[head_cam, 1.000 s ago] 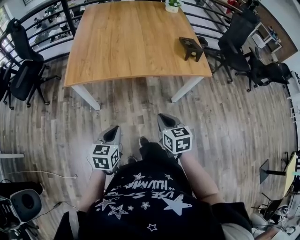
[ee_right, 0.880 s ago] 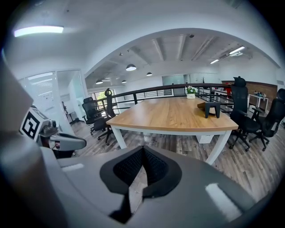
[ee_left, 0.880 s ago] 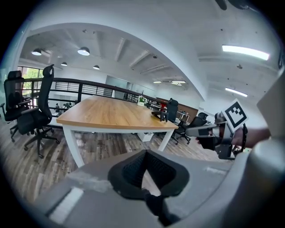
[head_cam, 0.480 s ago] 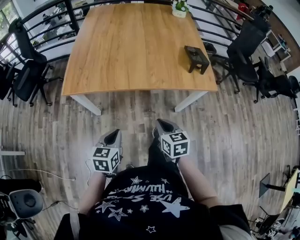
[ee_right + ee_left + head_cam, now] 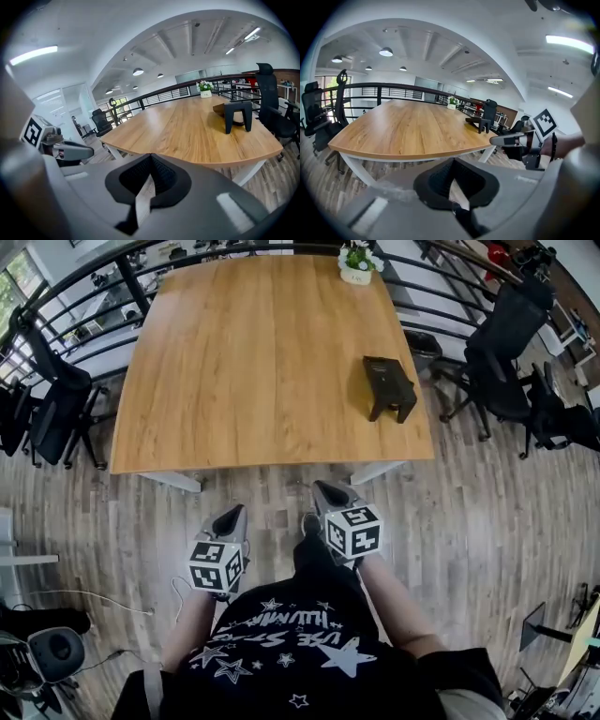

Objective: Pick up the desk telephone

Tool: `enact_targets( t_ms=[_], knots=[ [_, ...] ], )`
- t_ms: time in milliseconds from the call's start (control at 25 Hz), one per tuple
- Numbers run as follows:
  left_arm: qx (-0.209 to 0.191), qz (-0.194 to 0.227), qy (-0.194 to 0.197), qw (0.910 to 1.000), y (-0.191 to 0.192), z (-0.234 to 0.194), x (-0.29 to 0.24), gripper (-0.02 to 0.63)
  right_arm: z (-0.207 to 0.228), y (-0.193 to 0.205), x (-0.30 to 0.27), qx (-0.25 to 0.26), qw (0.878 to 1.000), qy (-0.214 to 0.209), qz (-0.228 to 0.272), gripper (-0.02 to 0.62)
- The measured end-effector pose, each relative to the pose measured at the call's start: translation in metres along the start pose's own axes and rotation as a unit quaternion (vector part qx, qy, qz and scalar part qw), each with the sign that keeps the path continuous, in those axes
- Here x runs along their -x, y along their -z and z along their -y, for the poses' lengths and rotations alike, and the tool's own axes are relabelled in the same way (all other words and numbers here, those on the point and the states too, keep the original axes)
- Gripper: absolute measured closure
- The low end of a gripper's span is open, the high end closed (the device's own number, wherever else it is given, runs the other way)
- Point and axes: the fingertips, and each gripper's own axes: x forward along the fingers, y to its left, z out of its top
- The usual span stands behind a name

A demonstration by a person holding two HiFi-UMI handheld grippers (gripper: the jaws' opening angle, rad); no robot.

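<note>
The desk telephone [image 5: 389, 385] is a dark unit on a stand, on the right part of the wooden table [image 5: 234, 362]; it also shows as the telephone [image 5: 480, 124] and the telephone [image 5: 236, 112] in the gripper views. My left gripper [image 5: 235, 514] and right gripper [image 5: 327, 489] hang side by side over the floor just short of the table's near edge. Both point at the table and both are shut with nothing held. The left gripper [image 5: 451, 161] shows its jaw tips meeting. So does the right gripper [image 5: 150, 157]. Each is well short of the telephone.
A small potted plant [image 5: 356, 263] stands at the table's far edge. Black office chairs stand to the left [image 5: 47, 399] and to the right [image 5: 511, 343]. A black railing [image 5: 122, 277] runs behind the table. White table legs [image 5: 169, 481] stand near the front edge.
The person has walked forward: the table and telephone have come nearer in the head view, and both shut grippers now sit close to the table's near edge.
</note>
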Motion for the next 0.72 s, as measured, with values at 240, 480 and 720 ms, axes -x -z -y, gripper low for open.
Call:
enact_targets(
  t_ms=[240, 480, 720],
  knots=[
    [0.012, -0.001, -0.021, 0.9997, -0.030, 0.006, -0.044, 0.606, 0.055, -0.040, -0.017, 0.018, 1.000, -0.004, 0.005, 0.592],
    [0.012, 0.006, -0.032, 0.9994, -0.064, 0.019, -0.091, 0.606, 0.092, -0.060, -0.036, 0.025, 0.999, -0.032, -0.009, 0.592],
    [0.008, 0.006, -0.034, 0.9994, -0.086, 0.036, -0.132, 0.606, 0.129, -0.088, -0.044, 0.018, 0.999, -0.050, -0.005, 0.592]
  ],
)
